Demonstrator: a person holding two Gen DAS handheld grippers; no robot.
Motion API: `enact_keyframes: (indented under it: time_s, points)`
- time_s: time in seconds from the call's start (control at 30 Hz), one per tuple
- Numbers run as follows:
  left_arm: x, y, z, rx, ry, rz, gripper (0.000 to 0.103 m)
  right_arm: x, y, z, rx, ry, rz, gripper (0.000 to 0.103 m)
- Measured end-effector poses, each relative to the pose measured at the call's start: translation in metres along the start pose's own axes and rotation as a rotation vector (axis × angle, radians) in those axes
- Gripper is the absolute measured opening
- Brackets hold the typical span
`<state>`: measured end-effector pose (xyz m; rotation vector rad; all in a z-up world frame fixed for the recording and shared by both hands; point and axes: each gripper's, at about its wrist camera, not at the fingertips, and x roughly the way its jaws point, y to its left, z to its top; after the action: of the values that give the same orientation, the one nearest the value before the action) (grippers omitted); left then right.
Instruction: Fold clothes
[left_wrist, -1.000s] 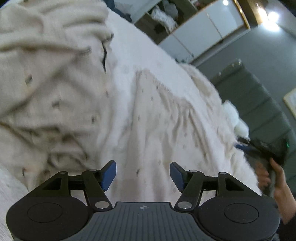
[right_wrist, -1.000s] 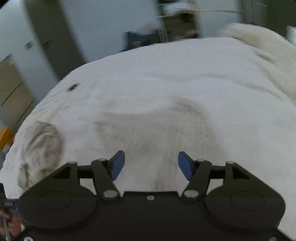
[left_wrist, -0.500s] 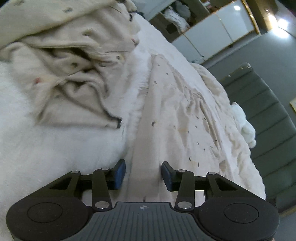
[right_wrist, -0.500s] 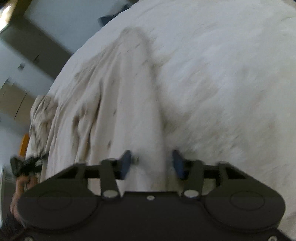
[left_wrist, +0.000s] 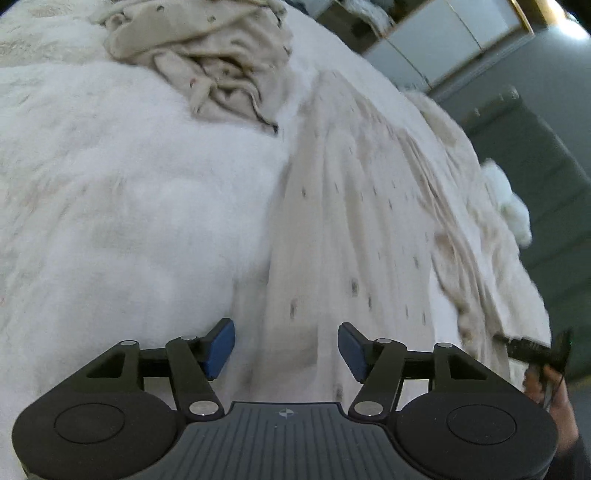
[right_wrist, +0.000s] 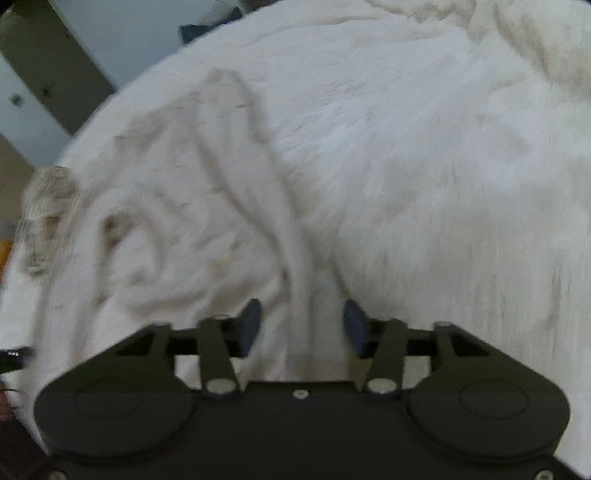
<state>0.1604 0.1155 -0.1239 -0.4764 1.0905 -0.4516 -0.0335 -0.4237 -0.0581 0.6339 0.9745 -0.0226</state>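
Laying-out step: the cream dotted garment (left_wrist: 354, 229) lies spread on the white bed cover (left_wrist: 129, 192), both the left gripper (left_wrist: 286, 349) and right gripper (right_wrist: 301, 326) opening empty above its near edge; next, a regrasp of that edge seems required

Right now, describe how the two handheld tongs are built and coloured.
Both are alike: the left tongs and right tongs have matte black linkage arms with silver rivets, two round black discs at the base and blue pads. The left's ribbed grey plate bears a small round mark.
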Motion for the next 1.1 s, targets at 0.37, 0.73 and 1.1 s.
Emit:
enact_keyframes:
  time_s: [0.37, 0.73, 1.1]
  points:
    - [-0.009, 0.027, -0.036, -0.095, -0.011, -0.118, 0.057, -0.025, -0.031, -0.072, -0.065, 0.162, 0.327, 0.047]
    - [-0.012, 0.026, -0.035, -0.127, -0.03, -0.123, 0.058, -0.016, -0.02, -0.067, -0.074, 0.098, 0.37, 0.037]
    - [-0.008, 0.029, -0.034, -0.134, -0.043, -0.161, 0.062, -0.019, -0.024, -0.083, -0.113, 0.263, 0.354, 0.003]
